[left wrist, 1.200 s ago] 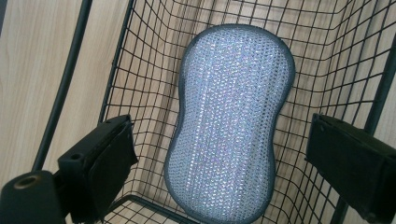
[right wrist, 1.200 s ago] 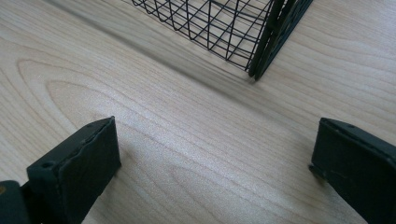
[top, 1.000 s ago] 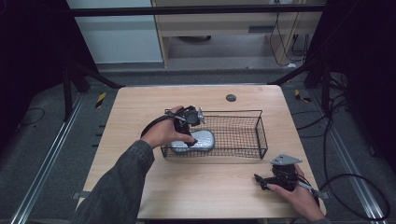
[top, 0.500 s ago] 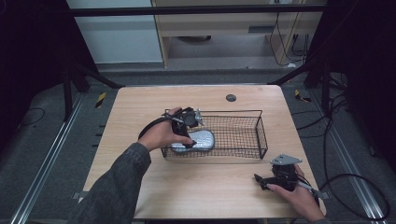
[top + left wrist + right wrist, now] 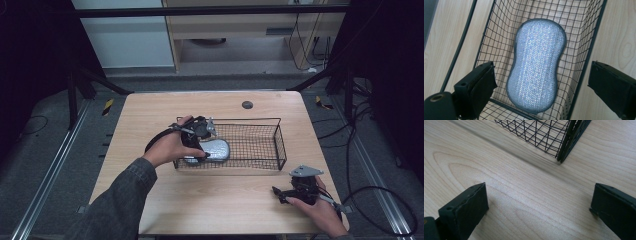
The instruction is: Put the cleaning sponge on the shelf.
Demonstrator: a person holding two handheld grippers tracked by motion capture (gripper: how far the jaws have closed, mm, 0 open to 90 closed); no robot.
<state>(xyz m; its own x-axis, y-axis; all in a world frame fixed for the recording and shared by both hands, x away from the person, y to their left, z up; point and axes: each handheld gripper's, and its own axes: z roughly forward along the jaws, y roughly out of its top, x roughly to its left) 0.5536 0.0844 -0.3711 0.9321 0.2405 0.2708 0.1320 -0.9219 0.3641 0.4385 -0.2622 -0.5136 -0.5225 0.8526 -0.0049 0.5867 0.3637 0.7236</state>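
Lying flat on the floor of the black wire basket (image 5: 584,65), at its left end: a silvery grey sponge (image 5: 536,65) shaped a bit like a peanut. Seen from the high view too, the sponge (image 5: 214,149) inside the basket (image 5: 278,145), near the middle of the wooden table (image 5: 150,115).

Hovering over that end of the basket, the left gripper (image 5: 199,131), held in the left hand (image 5: 170,146). Jaws wide apart, one on each side of the sponge, not touching it, nothing held.

Resting low by the near right corner of the table, well apart from the basket: the right gripper (image 5: 280,194) in the right hand (image 5: 320,209). Jaws spread wide over bare wood, nothing between them, with a basket corner (image 5: 564,147) just ahead.

Near the far edge, a small dark round thing (image 5: 247,104).
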